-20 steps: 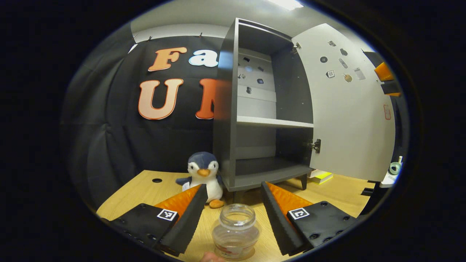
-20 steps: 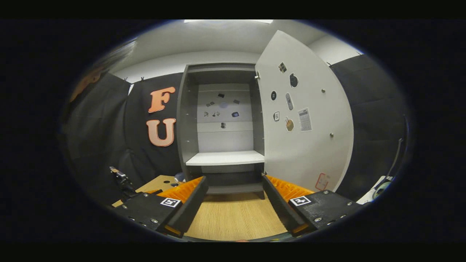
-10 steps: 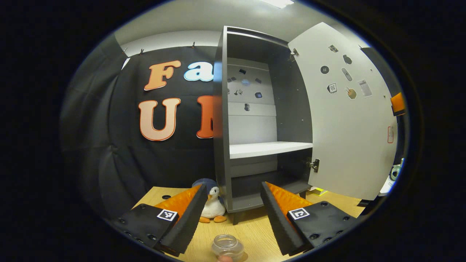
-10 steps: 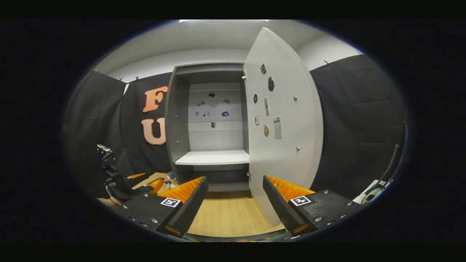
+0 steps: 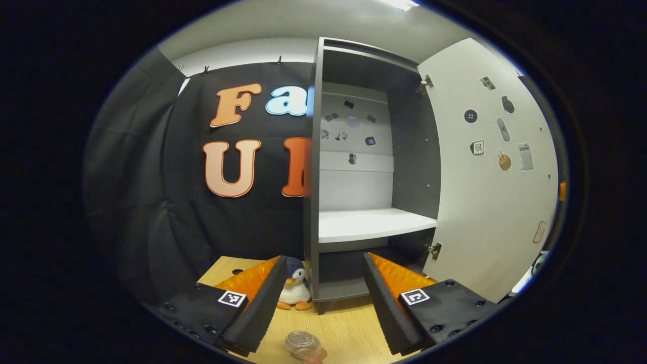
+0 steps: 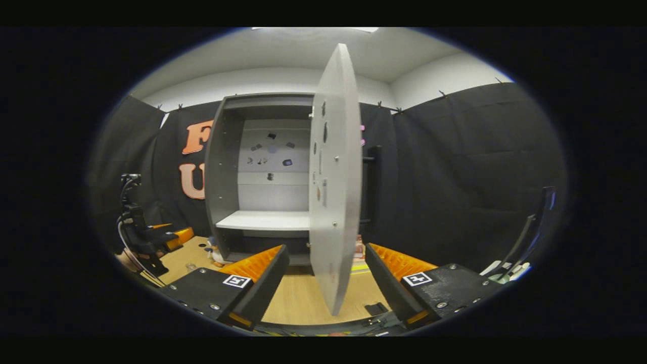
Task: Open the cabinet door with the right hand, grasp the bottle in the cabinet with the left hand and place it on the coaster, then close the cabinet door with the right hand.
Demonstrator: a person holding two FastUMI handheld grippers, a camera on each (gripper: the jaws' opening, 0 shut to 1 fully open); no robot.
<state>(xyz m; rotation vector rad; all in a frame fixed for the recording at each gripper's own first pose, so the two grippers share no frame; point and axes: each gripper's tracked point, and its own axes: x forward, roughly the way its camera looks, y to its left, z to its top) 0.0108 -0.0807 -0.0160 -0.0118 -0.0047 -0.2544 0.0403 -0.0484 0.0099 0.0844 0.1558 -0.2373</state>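
The clear open-topped bottle [image 5: 303, 345] stands on the wooden table [image 5: 343, 328] at the bottom of the left gripper view, below and between my left gripper's [image 5: 323, 303] open fingers, apart from both. What lies under it is too small to tell. The grey cabinet [image 5: 313, 202] stands open, its white shelf [image 5: 374, 222] bare, and its white door [image 5: 485, 177] is swung out to the right. In the right gripper view the door [image 6: 336, 177] is edge-on, its lower edge between my right gripper's [image 6: 326, 293] open fingers. The left gripper [image 6: 151, 237] is far left.
A penguin plush [image 5: 295, 288] sits on the table by the cabinet's left foot. The door's black handle [image 6: 376, 184] faces right, on the outer side. Black cloth walls close in the booth behind and on both sides.
My left gripper has drawn back and risen from the bottle, which now looks small and low. My right gripper has swung right around the door, which went from face-on to edge-on.
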